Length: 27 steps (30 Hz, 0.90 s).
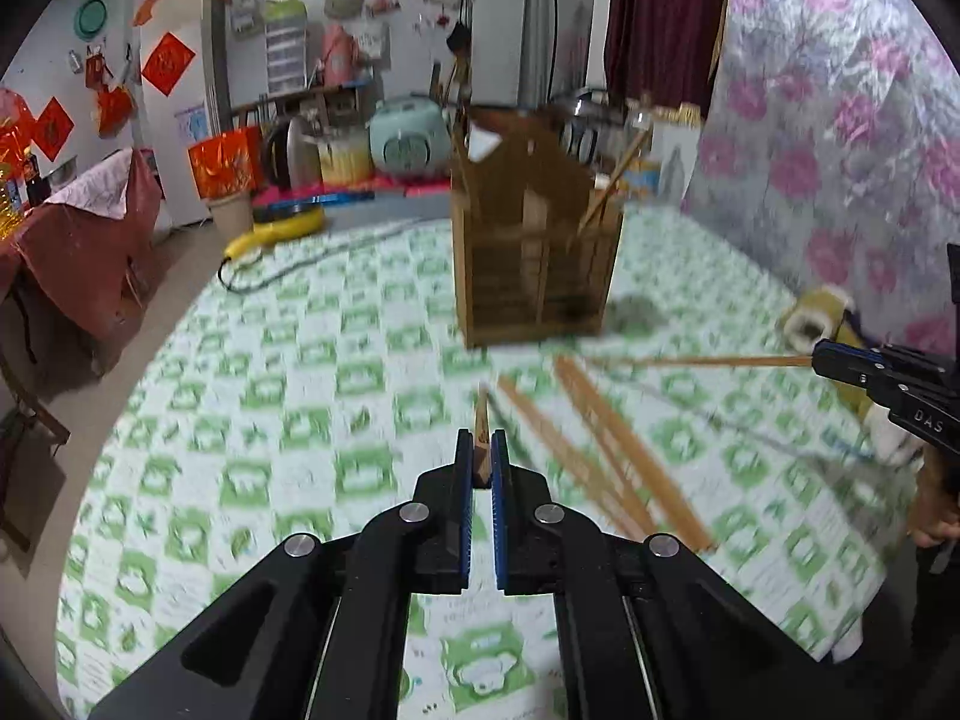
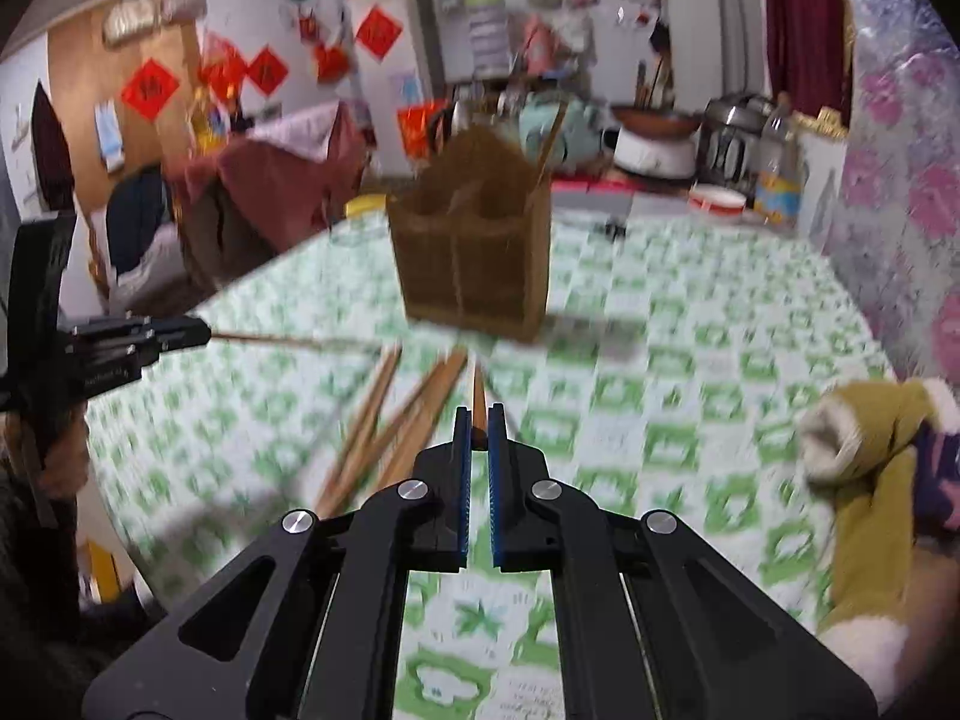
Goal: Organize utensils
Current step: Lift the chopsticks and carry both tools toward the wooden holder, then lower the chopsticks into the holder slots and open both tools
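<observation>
A brown wooden utensil holder (image 1: 534,252) stands on the green-checked tablecloth, with a chopstick (image 1: 612,186) leaning in its right compartment. Several wooden chopsticks (image 1: 606,456) lie loose on the cloth in front of it. My left gripper (image 1: 481,450) is shut on one chopstick (image 1: 482,420) that points toward the holder. My right gripper (image 2: 479,426) is shut on another chopstick (image 2: 478,393); from the left wrist view it shows at the right edge (image 1: 834,360), its chopstick (image 1: 708,362) held level. The holder (image 2: 474,252) and loose chopsticks (image 2: 384,420) also show in the right wrist view, with the left gripper (image 2: 186,333) at the left.
A yellow-green cloth with white trim (image 2: 870,480) lies at the table's right. A rice cooker (image 1: 408,132), kettle (image 1: 294,150), pots and a bowl (image 2: 717,201) crowd the counter behind the table. A floral curtain (image 1: 840,120) hangs at right. A yellow-handled item (image 1: 276,234) lies at the table's far left.
</observation>
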### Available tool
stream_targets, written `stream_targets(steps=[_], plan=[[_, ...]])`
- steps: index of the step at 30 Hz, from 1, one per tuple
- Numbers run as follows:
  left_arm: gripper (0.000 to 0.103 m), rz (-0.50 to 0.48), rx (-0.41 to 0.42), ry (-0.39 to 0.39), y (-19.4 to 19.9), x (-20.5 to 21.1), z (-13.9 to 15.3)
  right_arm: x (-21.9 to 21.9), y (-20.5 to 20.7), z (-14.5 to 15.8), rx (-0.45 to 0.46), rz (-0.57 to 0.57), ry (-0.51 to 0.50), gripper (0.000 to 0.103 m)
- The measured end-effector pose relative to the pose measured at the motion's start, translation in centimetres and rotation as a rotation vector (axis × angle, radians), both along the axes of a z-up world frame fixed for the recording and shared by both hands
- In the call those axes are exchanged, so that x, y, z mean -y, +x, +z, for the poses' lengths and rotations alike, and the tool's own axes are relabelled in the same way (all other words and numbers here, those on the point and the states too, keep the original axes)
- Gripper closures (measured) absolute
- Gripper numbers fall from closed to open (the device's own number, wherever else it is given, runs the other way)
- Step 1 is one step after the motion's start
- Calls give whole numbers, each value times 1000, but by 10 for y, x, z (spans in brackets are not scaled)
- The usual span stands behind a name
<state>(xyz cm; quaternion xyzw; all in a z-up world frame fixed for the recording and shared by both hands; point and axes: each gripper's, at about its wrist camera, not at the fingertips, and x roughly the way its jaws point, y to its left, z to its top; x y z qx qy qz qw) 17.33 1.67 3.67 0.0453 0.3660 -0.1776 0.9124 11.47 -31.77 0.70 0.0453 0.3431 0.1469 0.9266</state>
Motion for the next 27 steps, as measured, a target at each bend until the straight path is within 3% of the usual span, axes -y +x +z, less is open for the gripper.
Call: stream_targets(steps=[7, 15, 24, 27], plan=[[97, 3, 41, -31, 19, 5, 33, 5, 19, 36, 84, -24, 32, 97], [97, 6, 48, -78, 51, 12, 58, 2, 49, 56, 106, -37, 63, 97], [97, -14, 178, -161, 71, 27, 131, 4, 80, 114, 243, -63, 133, 97], [97, -3, 226, -186, 82, 32, 150, 5, 92, 136, 327, -108, 166, 97]])
